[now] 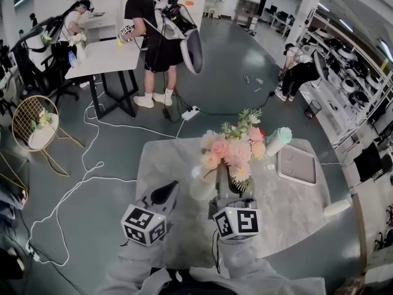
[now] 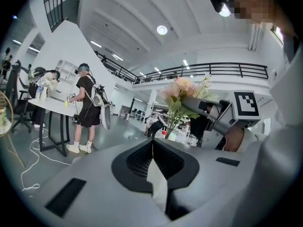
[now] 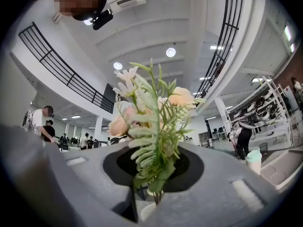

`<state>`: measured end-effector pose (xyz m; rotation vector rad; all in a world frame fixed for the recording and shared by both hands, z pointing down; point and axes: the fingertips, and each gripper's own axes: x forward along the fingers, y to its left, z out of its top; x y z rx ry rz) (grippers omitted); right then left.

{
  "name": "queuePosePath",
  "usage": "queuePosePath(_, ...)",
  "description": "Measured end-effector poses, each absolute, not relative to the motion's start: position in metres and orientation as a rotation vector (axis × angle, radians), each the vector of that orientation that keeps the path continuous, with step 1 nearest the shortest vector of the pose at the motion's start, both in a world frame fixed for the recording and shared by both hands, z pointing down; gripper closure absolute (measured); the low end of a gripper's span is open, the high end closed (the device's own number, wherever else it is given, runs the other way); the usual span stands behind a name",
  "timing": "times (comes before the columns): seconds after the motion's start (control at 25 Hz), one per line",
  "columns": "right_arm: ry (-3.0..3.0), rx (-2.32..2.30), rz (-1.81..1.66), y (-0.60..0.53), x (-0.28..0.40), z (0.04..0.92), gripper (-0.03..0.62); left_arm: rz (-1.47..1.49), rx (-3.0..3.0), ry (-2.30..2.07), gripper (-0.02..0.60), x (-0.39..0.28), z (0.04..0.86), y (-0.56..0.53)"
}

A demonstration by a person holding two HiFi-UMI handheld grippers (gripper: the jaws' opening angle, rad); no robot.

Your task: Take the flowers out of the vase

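The flowers (image 1: 236, 149), one mixed bunch of pink and cream blooms with green fern, stand upright over the table (image 1: 178, 165) with their stems clamped in my right gripper (image 1: 227, 188), whose jaws are closed narrowly on the stems. Just left of that grip is one pale, translucent vase (image 1: 201, 188); I cannot tell whether the stem ends have cleared its mouth. My left gripper (image 1: 167, 192) sits near the vase but apart from it, jaws together at the tips with nothing between them. Step in hand, by my judgement: extraction, with the lift under way and set-down not yet done. The next move calls for a straight vertical pull until the stems are free, keeping the bunch upright so the vase does not tip, then a bare spot on the table. Count: one bunch, one vase, two grippers, one white tray (image 1: 296, 165), one mint-green cup (image 1: 277, 141).
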<state>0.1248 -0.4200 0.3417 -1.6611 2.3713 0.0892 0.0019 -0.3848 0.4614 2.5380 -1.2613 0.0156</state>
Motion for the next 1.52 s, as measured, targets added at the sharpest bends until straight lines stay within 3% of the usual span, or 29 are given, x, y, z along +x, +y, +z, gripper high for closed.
queuePosePath(0.88,2.369,-1.449,0.197,-0.389,0.122,0.268,0.496,-0.061,2.598,-1.336,0.58,-0.001,0.416,-0.373)
queuePosePath(1.52,2.467,-1.276,0.131,-0.385,0.064,0.277,0.496,-0.058,2.517,-1.469,0.58,-0.047,0.418,-0.358)
